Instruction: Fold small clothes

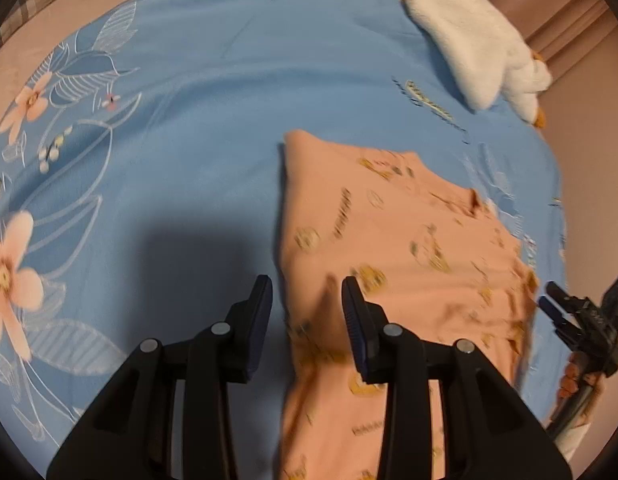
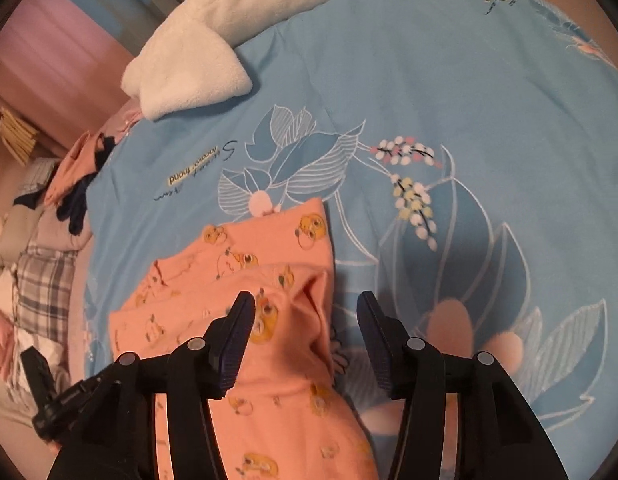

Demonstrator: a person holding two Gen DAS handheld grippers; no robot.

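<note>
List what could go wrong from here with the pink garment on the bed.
1. The left claw straddles the left edge of the pink garment; closing could also pinch the blue sheet underneath.
2. The right claw stands open over a raised crease at the garment's other edge; a grip there might lock in the wrinkle.
3. The white plush toy lies just beyond the garment, so a fold toward it could snag.

Left hand-held gripper (image 1: 307,286) and right hand-held gripper (image 2: 307,304) angle downward, jaws parted, empty.
</note>
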